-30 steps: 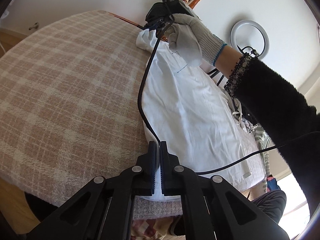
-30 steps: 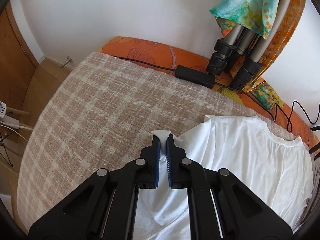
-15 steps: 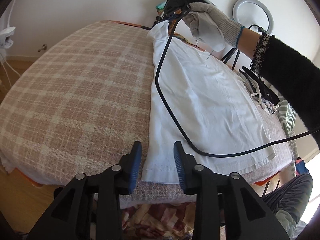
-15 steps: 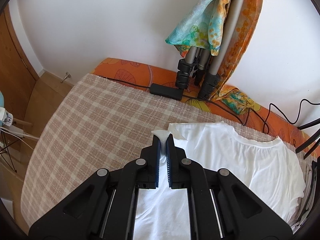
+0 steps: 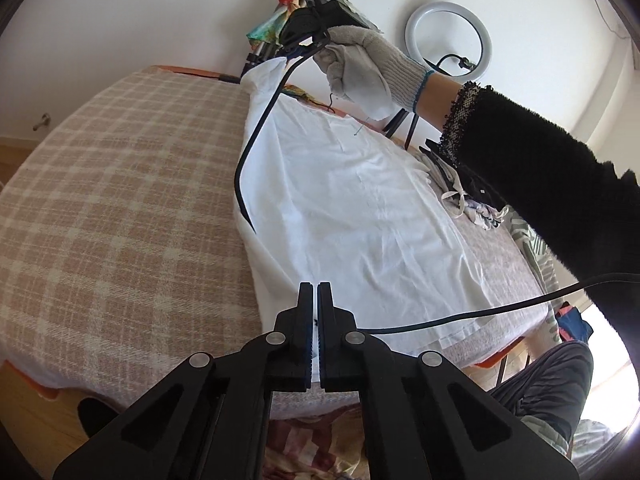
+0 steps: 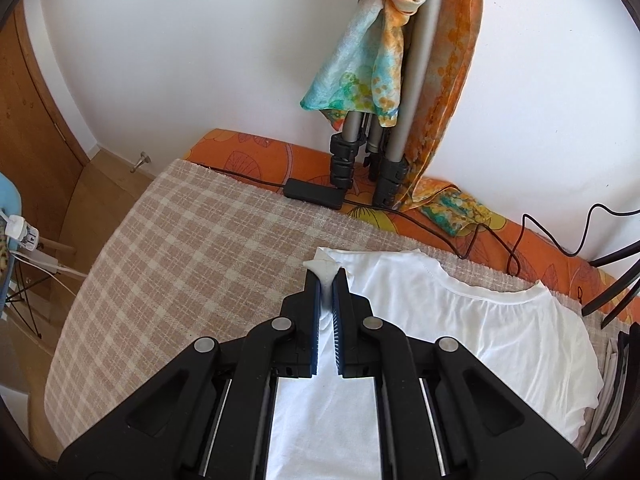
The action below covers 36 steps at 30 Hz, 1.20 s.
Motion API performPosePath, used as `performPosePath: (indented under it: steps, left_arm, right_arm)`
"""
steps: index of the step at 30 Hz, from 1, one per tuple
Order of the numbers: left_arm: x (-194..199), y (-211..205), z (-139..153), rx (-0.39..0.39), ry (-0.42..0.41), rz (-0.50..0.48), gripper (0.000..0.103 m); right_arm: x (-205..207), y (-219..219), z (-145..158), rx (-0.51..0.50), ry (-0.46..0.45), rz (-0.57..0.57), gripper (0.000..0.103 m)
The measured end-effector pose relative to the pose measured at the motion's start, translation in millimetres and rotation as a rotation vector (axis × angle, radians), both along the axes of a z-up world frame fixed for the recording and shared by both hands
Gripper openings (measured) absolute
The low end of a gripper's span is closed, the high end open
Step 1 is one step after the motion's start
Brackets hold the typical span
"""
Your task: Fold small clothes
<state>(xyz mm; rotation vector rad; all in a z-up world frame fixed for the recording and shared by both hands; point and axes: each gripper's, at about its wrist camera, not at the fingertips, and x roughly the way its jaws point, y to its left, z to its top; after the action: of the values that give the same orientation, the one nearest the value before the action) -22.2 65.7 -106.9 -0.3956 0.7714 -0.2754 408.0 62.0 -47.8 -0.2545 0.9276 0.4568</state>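
Note:
A white T-shirt (image 5: 352,208) lies spread on the pink plaid bed cover (image 5: 120,200). My left gripper (image 5: 314,292) is shut on the shirt's near hem edge, at the bed's front. My right gripper (image 6: 327,280) is shut on the shirt's far shoulder corner (image 6: 322,267) and holds it lifted above the cover. In the left wrist view the right gripper (image 5: 298,50) shows at the far end in a gloved hand (image 5: 360,68), with the shirt's left edge pulled up between the two grippers. The neckline (image 6: 480,290) faces the wall.
A black cable (image 5: 256,152) hangs from the right gripper across the shirt. A tripod (image 6: 372,152) draped with colourful scarves and a black power adapter (image 6: 314,192) stand at the bed's far edge. A pile of other clothes (image 5: 468,196) lies right of the shirt. A ring light (image 5: 448,34) stands behind.
My left gripper was open over the hem half a second ago and has now shut on it. My right gripper has lifted higher with the shoulder corner.

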Motion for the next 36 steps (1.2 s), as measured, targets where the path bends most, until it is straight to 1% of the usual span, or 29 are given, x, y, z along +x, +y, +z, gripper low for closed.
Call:
performPosePath:
  steps: [2, 4, 6, 8, 11, 12, 13, 14, 15, 16, 17, 19, 20, 21, 22, 23, 24, 25, 27, 28, 29, 31, 34, 36]
  left_arm:
    - [4, -17, 6, -0.013, -0.013, -0.055, 0.0]
    - [10, -37, 9, -0.002, -0.025, -0.104, 0.0]
    - [14, -52, 9, 0.009, -0.016, -0.142, 0.0]
    - [11, -58, 8, 0.047, -0.007, -0.128, 0.0]
    - [6, -41, 2, 0.078, 0.041, -0.039, 0.003]
    - [3, -32, 1, 0.1, 0.045, 0.002, 0.007]
    - [0, -23, 1, 0.142, 0.048, 0.054, 0.011]
    - [-3, -15, -1, 0.188, 0.048, 0.112, 0.025]
    - [-4, -7, -3, 0.231, 0.051, 0.165, 0.041]
    - [-3, 2, -6, 0.258, 0.066, 0.21, 0.046]
    - [-1, 11, -10, 0.267, 0.081, 0.252, 0.049]
    - [8, 21, -21, 0.301, 0.127, 0.285, 0.049]
    - [14, 21, -28, 0.311, 0.165, 0.272, 0.049]
    - [18, 22, -35, 0.295, 0.192, 0.257, 0.049]
    - [19, 21, -38, 0.287, 0.196, 0.259, 0.048]
    - [16, 18, -37, 0.295, 0.164, 0.263, 0.038]
    - [18, 15, -39, 0.276, 0.169, 0.233, 0.013]
    - [18, 11, -39, 0.285, 0.157, 0.227, 0.008]
    - [15, 8, -37, 0.259, 0.156, 0.226, 0.004]
    - [14, 8, -34, 0.228, 0.156, 0.228, 0.004]
    - [12, 5, -29, 0.197, 0.15, 0.229, 0.004]
    - [8, -7, -15, 0.172, 0.123, 0.215, 0.004]
    - [4, -39, 7, 0.177, 0.067, 0.138, 0.004]
    - [7, -63, 11, 0.183, 0.056, 0.059, 0.004]
  right_arm:
    - [5, -16, 4, 0.001, -0.004, -0.021, 0.007]
    - [11, -34, 6, 0.005, 0.0, -0.034, 0.007]
    - [16, -50, 3, 0.001, 0.005, -0.044, 0.007]
    - [22, -63, -4, -0.008, 0.019, -0.064, 0.007]
    - [26, -76, -15, 0.007, 0.037, -0.061, 0.007]
    - [26, -79, -18, 0.019, 0.042, -0.059, 0.007]
    - [27, -80, -20, 0.028, 0.047, -0.058, 0.007]
    - [27, -81, -24, 0.032, 0.053, -0.058, 0.007]
    - [28, -81, -26, 0.031, 0.057, -0.057, 0.007]
    - [28, -80, -28, 0.029, 0.061, -0.054, 0.007]
    - [28, -80, -29, 0.028, 0.063, -0.052, 0.007]
    - [29, -79, -30, 0.038, 0.067, -0.046, 0.007]
    - [29, -79, -30, 0.044, 0.071, -0.045, 0.007]
    - [30, -78, -29, 0.046, 0.076, -0.044, 0.007]
    - [29, -76, -29, 0.042, 0.077, -0.038, 0.007]
    - [29, -73, -28, 0.032, 0.073, -0.028, 0.007]
    - [28, -70, -26, 0.02, 0.067, -0.017, 0.007]
    - [27, -68, -24, 0.01, 0.059, -0.004, 0.007]
    - [26, -64, -20, 0.0, 0.057, 0.011, 0.007]
    - [25, -62, -18, -0.003, 0.058, 0.015, 0.007]
    - [25, -61, -16, -0.007, 0.059, 0.018, 0.007]
    - [22, -58, -10, -0.023, 0.046, 0.034, 0.007]
    - [19, -59, 1, -0.024, 0.013, 0.06, 0.007]
    - [22, -67, 6, -0.006, 0.01, 0.055, 0.007]
